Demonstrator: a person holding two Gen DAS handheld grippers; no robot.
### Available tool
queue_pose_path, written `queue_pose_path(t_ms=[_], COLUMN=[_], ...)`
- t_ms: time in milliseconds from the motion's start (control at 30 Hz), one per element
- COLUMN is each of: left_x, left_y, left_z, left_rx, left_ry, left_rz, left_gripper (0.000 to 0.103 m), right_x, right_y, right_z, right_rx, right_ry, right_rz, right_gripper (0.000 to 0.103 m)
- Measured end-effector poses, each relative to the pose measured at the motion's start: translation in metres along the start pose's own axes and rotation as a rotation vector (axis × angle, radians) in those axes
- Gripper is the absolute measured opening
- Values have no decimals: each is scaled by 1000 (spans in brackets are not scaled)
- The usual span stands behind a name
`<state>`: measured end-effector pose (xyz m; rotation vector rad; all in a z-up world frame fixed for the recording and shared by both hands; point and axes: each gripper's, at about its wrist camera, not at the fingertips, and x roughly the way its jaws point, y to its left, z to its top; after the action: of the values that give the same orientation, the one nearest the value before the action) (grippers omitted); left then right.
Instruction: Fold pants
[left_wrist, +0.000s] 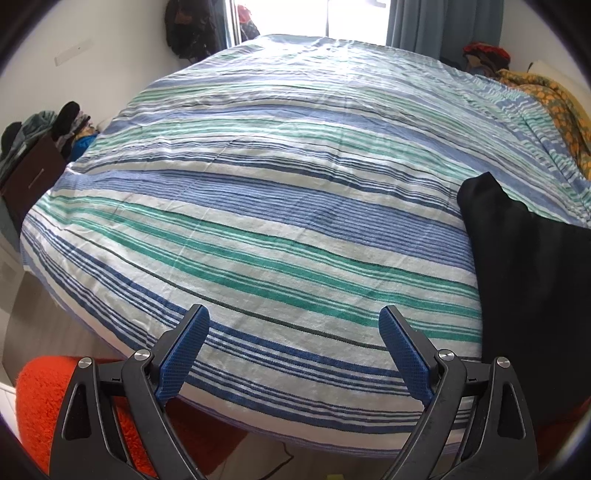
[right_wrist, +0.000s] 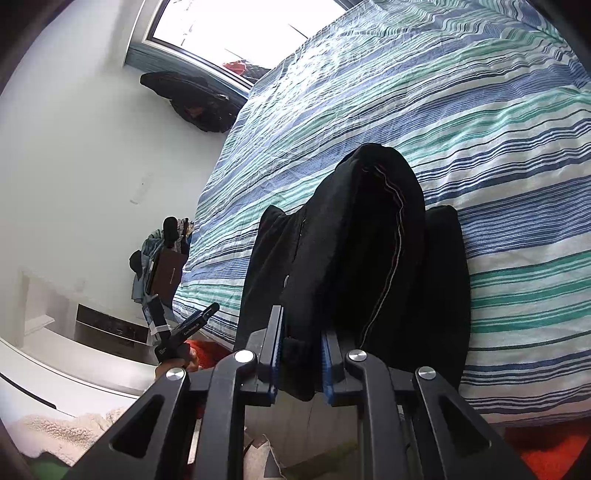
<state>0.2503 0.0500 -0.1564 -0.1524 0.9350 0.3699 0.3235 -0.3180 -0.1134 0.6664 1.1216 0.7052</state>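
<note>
The black pants (right_wrist: 354, 258) hang bunched from my right gripper (right_wrist: 303, 347), which is shut on a fold of the fabric near the bed's front edge. Part of the pants lies on the striped bedspread (right_wrist: 461, 110). In the left wrist view the pants (left_wrist: 528, 280) are a dark mass at the right edge of the bed. My left gripper (left_wrist: 293, 328) is open and empty, held over the front edge of the striped bedspread (left_wrist: 280, 192), to the left of the pants. The left gripper also shows in the right wrist view (right_wrist: 184, 328).
An orange rug (left_wrist: 48, 402) lies on the floor by the bed. Clothes and a brown box (left_wrist: 33, 173) are piled at the left. A yellow patterned blanket (left_wrist: 554, 107) lies at the bed's far right. A window and curtain (left_wrist: 424, 22) are behind.
</note>
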Motion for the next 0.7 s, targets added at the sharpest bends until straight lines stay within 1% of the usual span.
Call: queue_pose_path(t_ms=[333,500,633,700], left_x=[0,1,2,3], left_y=[3,3,2,0], left_z=[0,-1,-2,-2], left_rx=[-10,-8,-6,-2], left_ry=[2,8,8,12], left_rz=[1,3,5,6], left_gripper=[94,94,94,94], right_x=[4,11,7,6], right_y=[-1,-17,-26,-27], right_z=[1,-4,-10,-13], right_rx=[5,32,63,57], right_ry=[3,21,-1,-3], right_rz=[-12,-40,-16,-24], right_gripper=[17,18,17,16])
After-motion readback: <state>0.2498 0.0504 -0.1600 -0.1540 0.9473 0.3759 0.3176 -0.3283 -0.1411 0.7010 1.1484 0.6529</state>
